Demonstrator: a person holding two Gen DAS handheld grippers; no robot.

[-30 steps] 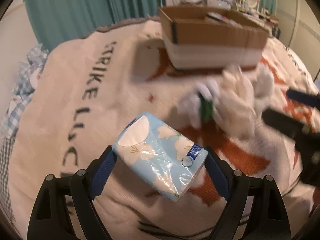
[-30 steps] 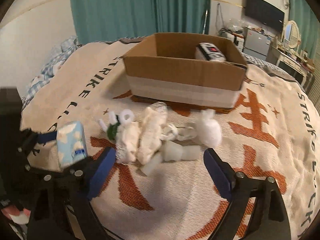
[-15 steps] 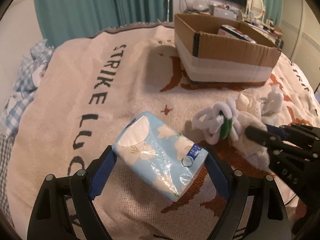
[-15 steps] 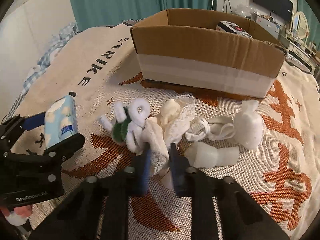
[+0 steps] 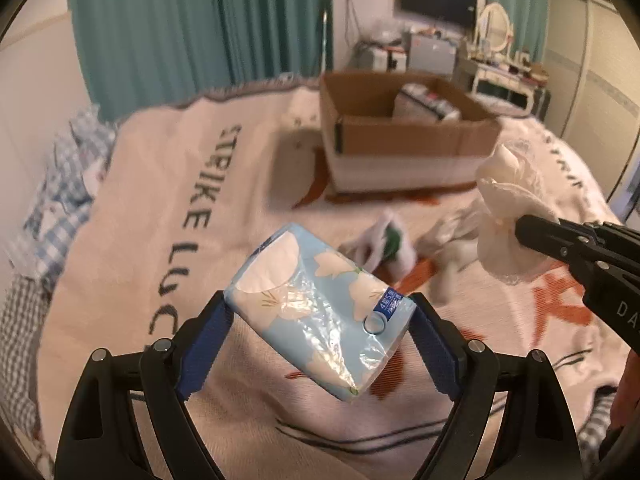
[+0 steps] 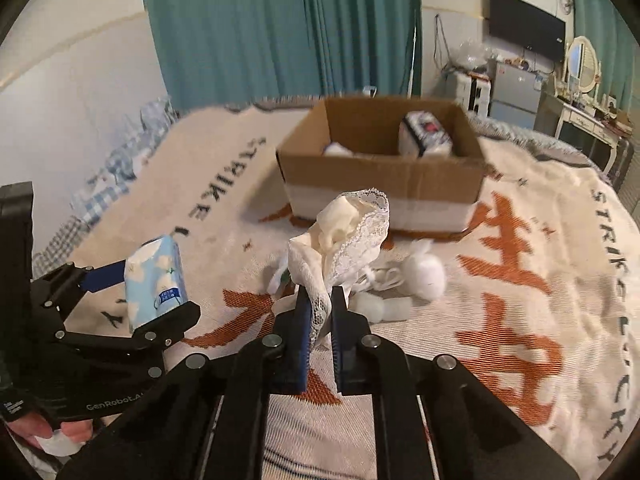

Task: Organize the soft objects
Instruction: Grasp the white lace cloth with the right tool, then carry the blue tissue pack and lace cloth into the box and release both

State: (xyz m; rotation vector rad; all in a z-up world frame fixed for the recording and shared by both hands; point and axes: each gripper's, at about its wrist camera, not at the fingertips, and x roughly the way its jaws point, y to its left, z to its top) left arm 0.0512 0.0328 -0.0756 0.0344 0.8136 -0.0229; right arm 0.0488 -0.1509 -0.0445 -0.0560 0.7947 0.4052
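Note:
My left gripper [image 5: 318, 322] is shut on a light blue flowered tissue pack [image 5: 316, 314] and holds it above the blanket; the pack also shows in the right wrist view [image 6: 154, 280]. My right gripper [image 6: 320, 304] is shut on a cream lace cloth [image 6: 346, 232], lifted off the bed; the cloth also shows in the left wrist view [image 5: 510, 220]. An open cardboard box [image 6: 384, 178] stands behind, with a white patterned pack [image 6: 424, 136] inside. A white and green soft toy [image 5: 386, 242] and a white plush [image 6: 424, 276] lie on the blanket.
A cream blanket [image 6: 520, 320] with orange characters and black letters covers the bed. A checked blue cloth [image 5: 56, 200] lies at the left edge. Teal curtains [image 6: 280, 28] hang behind. A dresser [image 6: 592, 128] and fridge stand at the far right.
My right gripper closed on the lace cloth and raised it off the blanket. My left gripper kept hold of the tissue pack and rose with it.

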